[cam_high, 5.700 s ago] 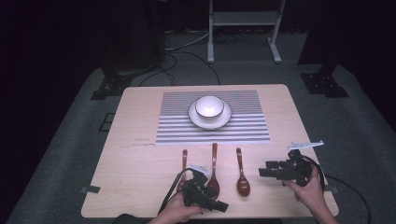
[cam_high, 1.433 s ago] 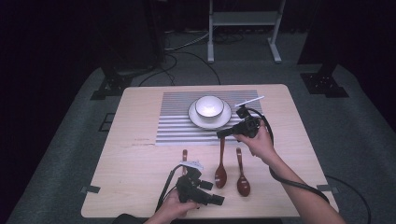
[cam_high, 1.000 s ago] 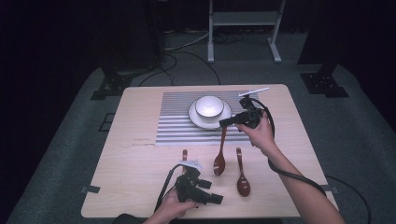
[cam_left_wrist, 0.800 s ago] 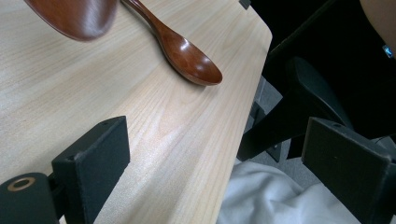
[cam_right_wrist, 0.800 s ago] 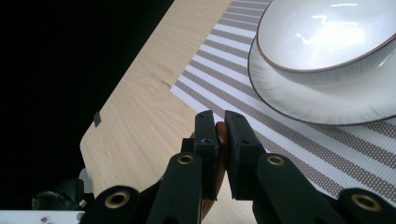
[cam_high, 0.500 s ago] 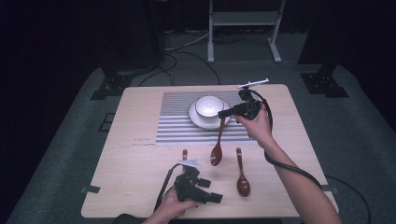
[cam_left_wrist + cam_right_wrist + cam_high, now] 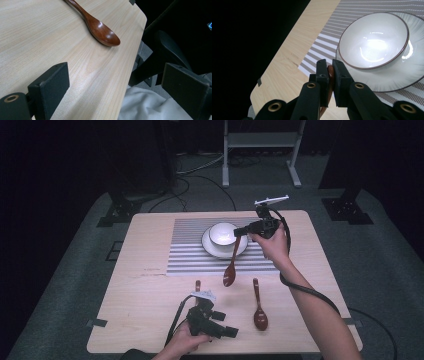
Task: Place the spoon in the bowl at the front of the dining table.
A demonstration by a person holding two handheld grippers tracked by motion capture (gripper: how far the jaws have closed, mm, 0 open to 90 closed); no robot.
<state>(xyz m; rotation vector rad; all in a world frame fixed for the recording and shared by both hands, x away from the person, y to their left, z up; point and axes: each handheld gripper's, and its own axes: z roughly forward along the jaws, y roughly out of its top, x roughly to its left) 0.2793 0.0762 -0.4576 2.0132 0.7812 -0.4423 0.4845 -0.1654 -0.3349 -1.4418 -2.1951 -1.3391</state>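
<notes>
A: R claw (image 7: pixel 241 232)?
B: Pinching wooden spoon (image 7: pixel 231 265) by handle tip, hanging over striped mat (image 7: pixel 190 251) beside bowl (image 7: pixel 223 233).
A: L claw (image 7: pixel 226 323)?
B: Spread, low over tabletop (image 7: pixel 145 295), nothing in it.

The high view looks forward and down from above the table's near edge, taking in the whole table (image 7: pixel 150 320). The left gripper view sits low and close over the near right corner, facing a brown spoon (image 7: pixel 103 33) also seen from above (image 7: pixel 259 312). The right gripper view looks down closely at the white bowl (image 7: pixel 374 40), shared with the high view (image 7: pixel 223 233).
</notes>
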